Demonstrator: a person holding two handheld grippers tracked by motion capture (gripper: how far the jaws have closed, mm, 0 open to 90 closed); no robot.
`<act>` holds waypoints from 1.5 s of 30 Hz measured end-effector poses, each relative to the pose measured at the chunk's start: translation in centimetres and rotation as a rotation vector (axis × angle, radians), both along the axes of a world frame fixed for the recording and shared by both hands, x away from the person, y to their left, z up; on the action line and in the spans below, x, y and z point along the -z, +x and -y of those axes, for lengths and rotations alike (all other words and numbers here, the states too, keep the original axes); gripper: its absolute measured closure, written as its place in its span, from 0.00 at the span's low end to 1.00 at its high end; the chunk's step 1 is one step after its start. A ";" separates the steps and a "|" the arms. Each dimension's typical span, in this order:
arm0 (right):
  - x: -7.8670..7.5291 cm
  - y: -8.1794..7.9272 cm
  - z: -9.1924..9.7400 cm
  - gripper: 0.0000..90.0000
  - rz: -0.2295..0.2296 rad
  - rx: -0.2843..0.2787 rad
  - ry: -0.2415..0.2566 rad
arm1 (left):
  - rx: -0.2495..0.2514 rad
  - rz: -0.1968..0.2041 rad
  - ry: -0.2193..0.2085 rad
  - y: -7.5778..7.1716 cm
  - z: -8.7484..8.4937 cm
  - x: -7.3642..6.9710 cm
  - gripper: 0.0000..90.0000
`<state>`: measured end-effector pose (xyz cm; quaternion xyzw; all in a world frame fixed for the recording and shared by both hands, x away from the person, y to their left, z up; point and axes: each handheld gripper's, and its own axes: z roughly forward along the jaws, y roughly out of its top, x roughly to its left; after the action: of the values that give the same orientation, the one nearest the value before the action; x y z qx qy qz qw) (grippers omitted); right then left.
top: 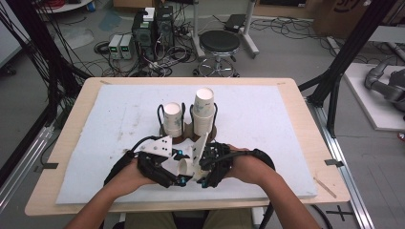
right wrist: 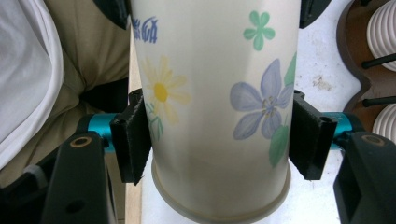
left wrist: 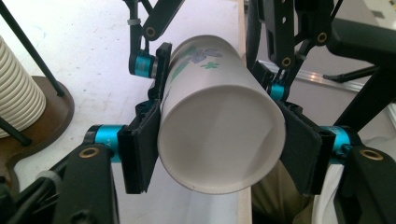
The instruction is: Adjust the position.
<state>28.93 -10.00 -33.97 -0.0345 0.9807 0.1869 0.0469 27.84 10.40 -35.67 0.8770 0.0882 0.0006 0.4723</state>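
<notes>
Both grippers hold one flowered paper cup [left wrist: 219,130] on its side above the counter's [top: 286,90] near edge: left gripper [left wrist: 219,154] clenched near its mouth, right gripper [right wrist: 219,140] gripping by its base.

High cam looks down/fwd over table [top: 286,95]; both gripper cams close-up on same paper cup [left wrist: 219,135].
</notes>
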 end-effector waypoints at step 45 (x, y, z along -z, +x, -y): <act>2.6 -1.0 7.7 0.21 -0.070 0.338 0.828 | -0.133 0.026 -0.362 0.1 -5.0 1.8 0.41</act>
<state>27.90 -17.69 -36.57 0.1544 0.8161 0.5544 0.0533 27.89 15.38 -37.47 0.7700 0.1387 0.0271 0.6222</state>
